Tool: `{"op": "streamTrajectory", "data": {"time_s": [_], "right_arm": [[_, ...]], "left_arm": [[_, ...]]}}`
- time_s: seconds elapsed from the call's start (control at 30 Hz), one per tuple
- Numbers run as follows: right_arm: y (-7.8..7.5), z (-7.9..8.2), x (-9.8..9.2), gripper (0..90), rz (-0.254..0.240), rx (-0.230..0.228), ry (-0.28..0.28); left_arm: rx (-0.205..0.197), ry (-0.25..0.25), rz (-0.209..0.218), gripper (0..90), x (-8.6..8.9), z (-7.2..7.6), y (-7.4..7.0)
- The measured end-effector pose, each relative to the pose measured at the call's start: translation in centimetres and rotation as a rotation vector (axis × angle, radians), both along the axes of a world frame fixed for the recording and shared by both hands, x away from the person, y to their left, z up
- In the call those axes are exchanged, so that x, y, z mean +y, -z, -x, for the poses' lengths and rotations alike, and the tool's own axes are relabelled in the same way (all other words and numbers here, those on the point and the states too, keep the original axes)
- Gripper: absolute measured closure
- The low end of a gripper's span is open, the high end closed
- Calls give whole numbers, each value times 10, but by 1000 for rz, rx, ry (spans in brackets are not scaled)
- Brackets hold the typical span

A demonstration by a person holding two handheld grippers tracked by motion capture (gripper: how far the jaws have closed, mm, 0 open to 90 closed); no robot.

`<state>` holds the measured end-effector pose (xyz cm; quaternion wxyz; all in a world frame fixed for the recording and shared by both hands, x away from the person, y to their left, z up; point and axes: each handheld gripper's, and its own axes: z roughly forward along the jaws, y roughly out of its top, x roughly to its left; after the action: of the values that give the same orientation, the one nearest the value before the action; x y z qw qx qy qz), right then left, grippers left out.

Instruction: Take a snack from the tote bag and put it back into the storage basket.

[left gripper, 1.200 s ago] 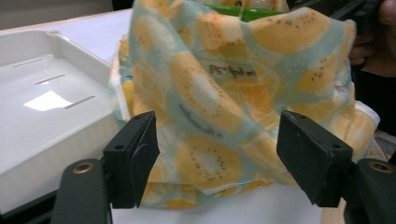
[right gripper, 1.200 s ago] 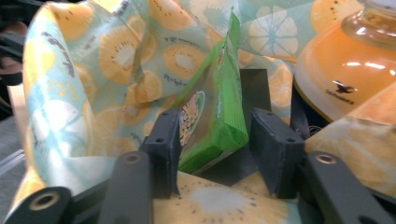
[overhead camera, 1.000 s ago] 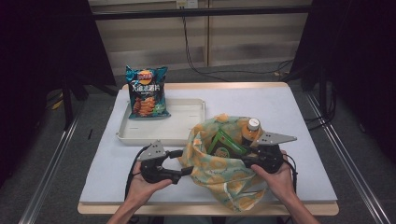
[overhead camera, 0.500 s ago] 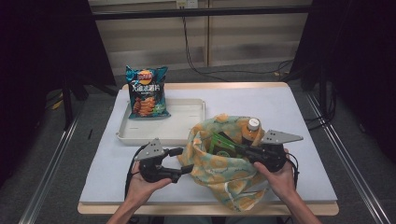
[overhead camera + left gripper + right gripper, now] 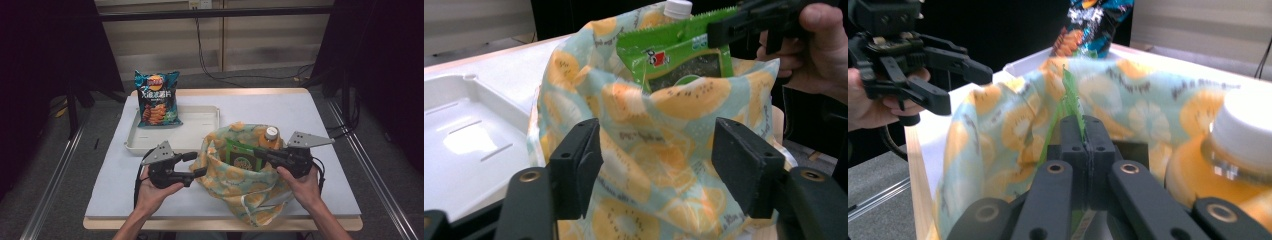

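Risk of the green packet [image 5: 241,159] snagging on the bag [image 5: 235,195] rim or tipping the juice bottle [image 5: 270,135] just beside it. Packet clamped edge-on between the closed jaws of the right gripper [image 5: 1083,131], upright in the bag mouth. Left gripper [image 5: 656,160] spread wide, holding nothing, bag cloth between its jaws

The fruit-print cloth bag [image 5: 235,175] hides the lower green snack pouch [image 5: 243,157]; at 3 o'clock, the white-capped orange juice bottle [image 5: 1233,160] is blurred and edge-cropped.
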<state>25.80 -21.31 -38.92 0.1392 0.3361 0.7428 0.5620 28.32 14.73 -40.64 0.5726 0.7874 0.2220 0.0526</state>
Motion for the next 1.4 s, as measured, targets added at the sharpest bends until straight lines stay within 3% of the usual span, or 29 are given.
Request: {"op": "streamTrajectory", "data": {"time_s": [0.13,0.23,0.37,0.5,0.6,0.67,0.73,0.83,0.93,1.13,1.23,1.3,1.4], "right_arm": [[-8,-1,3,896,-4,-25,-36],[-10,-1,5,897,9,-33,-55],[-16,-1,3,897,1,-49,-48],[-26,-2,-1,897,2,-73,-51],[-31,-2,-3,898,-18,-88,-52],[-32,-3,-5,898,-32,-96,-52],[-36,-3,-6,898,-20,-103,-54],[-46,-4,-11,898,-42,-132,-53],[-54,-4,-13,898,-69,-148,-64],[-46,-1,-4,898,-41,-142,-106],[-45,0,-4,898,-38,-139,-105],[-45,0,-4,898,-43,-137,-115],[-45,0,-4,898,-47,-136,-121]], "left_arm": [[-1,26,-2,382,-5,-1,-1],[-1,25,23,385,-3,-3,-4],[-13,13,34,391,-4,-6,-11],[-10,28,30,410,-15,-8,-12],[-9,55,20,411,-25,-11,-13],[-11,64,39,410,-29,-13,-15],[-23,61,31,410,-30,-15,-20],[-30,71,51,410,-33,-19,-28],[-33,90,44,390,-38,-23,-35],[-34,137,36,389,-55,-31,-37],[-21,134,49,350,-61,-35,-33],[-33,132,33,336,-64,-38,-31],[-3,126,68,324,-63,-48,-31]]}}
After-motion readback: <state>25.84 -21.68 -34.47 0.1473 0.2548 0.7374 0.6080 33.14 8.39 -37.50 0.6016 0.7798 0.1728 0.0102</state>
